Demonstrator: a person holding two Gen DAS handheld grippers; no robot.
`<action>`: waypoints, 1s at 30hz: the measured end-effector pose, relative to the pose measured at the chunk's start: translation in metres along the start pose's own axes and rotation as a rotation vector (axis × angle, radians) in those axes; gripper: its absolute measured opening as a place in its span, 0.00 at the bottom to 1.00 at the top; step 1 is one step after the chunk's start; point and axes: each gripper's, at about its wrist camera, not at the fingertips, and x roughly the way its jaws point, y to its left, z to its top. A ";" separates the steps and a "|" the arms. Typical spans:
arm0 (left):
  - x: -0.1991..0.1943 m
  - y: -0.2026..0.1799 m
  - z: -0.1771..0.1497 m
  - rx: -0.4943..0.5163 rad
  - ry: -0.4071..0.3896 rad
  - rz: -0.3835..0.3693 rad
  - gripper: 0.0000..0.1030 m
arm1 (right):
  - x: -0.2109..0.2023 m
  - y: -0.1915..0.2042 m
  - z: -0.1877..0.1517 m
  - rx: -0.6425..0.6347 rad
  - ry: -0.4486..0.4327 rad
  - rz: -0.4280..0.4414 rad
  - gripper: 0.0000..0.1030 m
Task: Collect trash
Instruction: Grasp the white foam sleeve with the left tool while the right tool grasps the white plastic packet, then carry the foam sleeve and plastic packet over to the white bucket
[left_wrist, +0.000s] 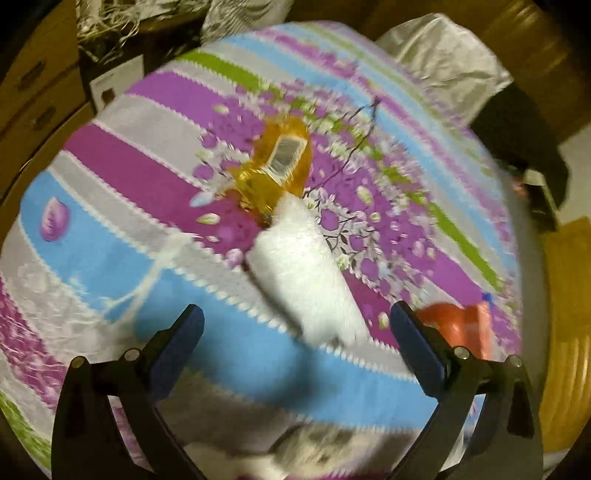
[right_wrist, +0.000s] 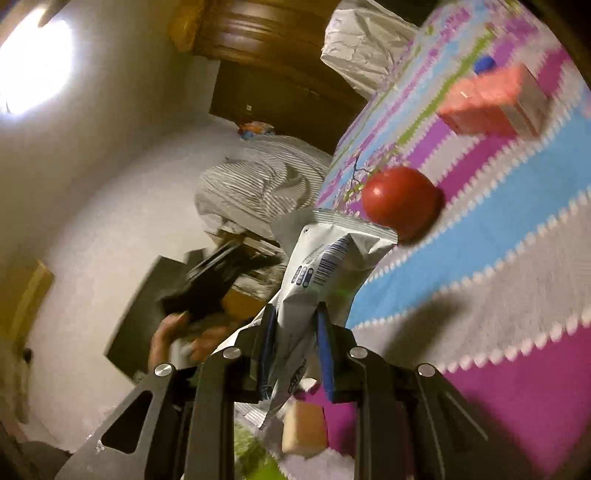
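A white snack wrapper (right_wrist: 325, 258) with a barcode sticks up from my right gripper (right_wrist: 295, 328), which is shut on its lower part, at the edge of the table. My left gripper (left_wrist: 295, 321) hangs open over the striped floral cloth (left_wrist: 129, 240). A white fluffy wad (left_wrist: 299, 273) lies just ahead of it, its near end between the fingers and untouched. Beyond the wad lies a crumpled orange see-through wrapper (left_wrist: 277, 162). In the right wrist view the left gripper (right_wrist: 218, 280) is a dark blur, with a hand (right_wrist: 173, 339) on it.
A red round fruit (right_wrist: 402, 199), a pink carton (right_wrist: 491, 103) and a beige block (right_wrist: 303, 428) sit on the cloth. A red-orange thing (left_wrist: 458, 328) lies by the left gripper's right finger. A white bag (left_wrist: 443, 55) stands at the table's far edge. Striped bedding (right_wrist: 258, 181) lies beyond.
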 end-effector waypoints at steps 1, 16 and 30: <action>0.008 -0.003 0.002 -0.022 0.002 0.016 0.94 | -0.001 0.000 0.000 -0.002 -0.016 0.038 0.23; -0.073 0.035 0.012 -0.050 -0.046 -0.186 0.52 | -0.007 0.010 0.000 -0.116 -0.022 0.049 0.23; -0.158 0.203 -0.155 0.511 -0.008 -0.106 0.53 | -0.009 0.130 -0.128 -0.506 0.470 -0.444 0.23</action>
